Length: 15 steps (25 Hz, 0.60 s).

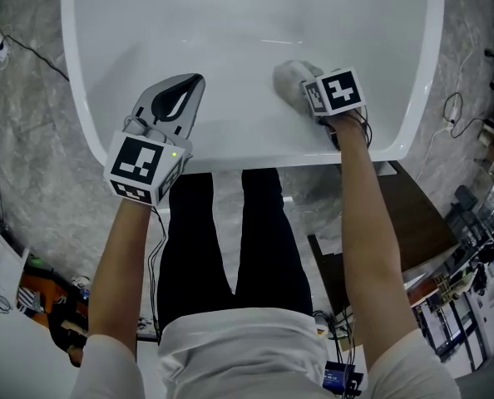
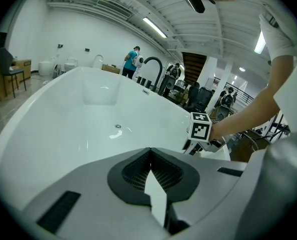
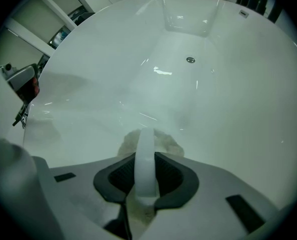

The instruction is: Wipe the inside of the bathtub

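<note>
While the right claw (image 3: pixel 146 155) is clamped on a cloth (image 3: pixel 164 142), the left claw (image 2: pixel 149 150) is closed on nothing, its tips meeting with only a narrow wedge of gap behind them. Between the right claw's dark ribbed pads (image 3: pixel 119 176) stands a smooth white strip (image 3: pixel 144 164); whether it is part of the cloth cannot be told. Pale, fuzzy cloth bulges past the jaw tips and appears to lie against the bathtub's (image 3: pixel 223 104) inner wall.

From the head view, the right claw (image 1: pixel 301 83) and cloth (image 1: pixel 289 75) sit low on the tub's near end wall, right of centre. The left claw (image 1: pixel 195 82) lies over the same wall further left, well apart from the cloth; contact with the surface cannot be confirmed. Both claw bodies are grey moulded plastic, each carrying a cube with black-and-white square markers (image 1: pixel 341 91).

The bathtub (image 1: pixel 230 23) is glossy white, smooth, with a rounded rim and light glare streaks on its floor. A small round metal drain (image 3: pixel 190 60) sits in the bottom towards the far end. The tub stands on a grey, veined floor (image 1: pixel 31 140).
</note>
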Each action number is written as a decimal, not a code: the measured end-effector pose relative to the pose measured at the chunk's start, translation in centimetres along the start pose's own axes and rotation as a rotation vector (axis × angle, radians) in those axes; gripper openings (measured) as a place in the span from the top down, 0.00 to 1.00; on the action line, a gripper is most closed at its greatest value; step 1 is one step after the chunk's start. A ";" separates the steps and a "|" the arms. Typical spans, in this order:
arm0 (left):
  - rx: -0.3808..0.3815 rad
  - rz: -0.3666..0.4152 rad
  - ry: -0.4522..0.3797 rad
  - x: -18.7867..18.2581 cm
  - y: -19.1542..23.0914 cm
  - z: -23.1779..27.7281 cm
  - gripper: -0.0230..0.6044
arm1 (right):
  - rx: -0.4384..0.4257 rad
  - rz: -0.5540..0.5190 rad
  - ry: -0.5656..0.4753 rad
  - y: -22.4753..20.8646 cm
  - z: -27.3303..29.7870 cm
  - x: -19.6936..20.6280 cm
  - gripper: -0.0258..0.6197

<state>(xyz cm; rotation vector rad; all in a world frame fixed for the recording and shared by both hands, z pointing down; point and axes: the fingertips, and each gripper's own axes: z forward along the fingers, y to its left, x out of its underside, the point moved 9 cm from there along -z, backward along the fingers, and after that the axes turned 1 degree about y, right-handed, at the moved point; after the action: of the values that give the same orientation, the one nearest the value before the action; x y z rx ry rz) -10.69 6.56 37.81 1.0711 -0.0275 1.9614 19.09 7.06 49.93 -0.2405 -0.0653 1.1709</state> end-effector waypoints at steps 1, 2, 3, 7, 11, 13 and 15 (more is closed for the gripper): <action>0.001 0.000 0.000 0.1 0.2 -0.1 0.94 | -0.003 0.001 0.000 0.3 0.1 -0.1 0.81; 0.001 -0.001 0.000 0.2 0.4 -0.2 0.94 | -0.007 0.002 0.001 0.5 0.2 -0.3 0.81; 0.000 -0.001 -0.001 0.2 0.6 -0.4 0.94 | -0.013 0.003 0.000 0.8 0.3 -0.4 0.81; -0.003 -0.004 -0.005 0.3 1.0 -0.9 0.94 | -0.032 0.000 -0.003 1.8 0.4 -1.1 0.81; -0.005 -0.005 -0.003 0.5 1.6 -1.5 0.94 | -0.053 -0.004 -0.005 3.4 0.7 -1.8 0.81; -0.007 -0.007 -0.003 0.7 2.1 -1.7 0.94 | -0.065 -0.006 -0.006 4.3 1.0 -2.3 0.81; -0.011 -0.011 -0.003 0.8 2.6 -1.9 0.94 | -0.076 -0.011 -0.008 5.3 1.4 -3.0 0.81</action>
<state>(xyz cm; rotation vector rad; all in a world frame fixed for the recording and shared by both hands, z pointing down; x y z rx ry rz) -13.97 6.23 38.14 1.0645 -0.0339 1.9477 12.92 6.48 50.38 -0.3026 -0.1185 1.1592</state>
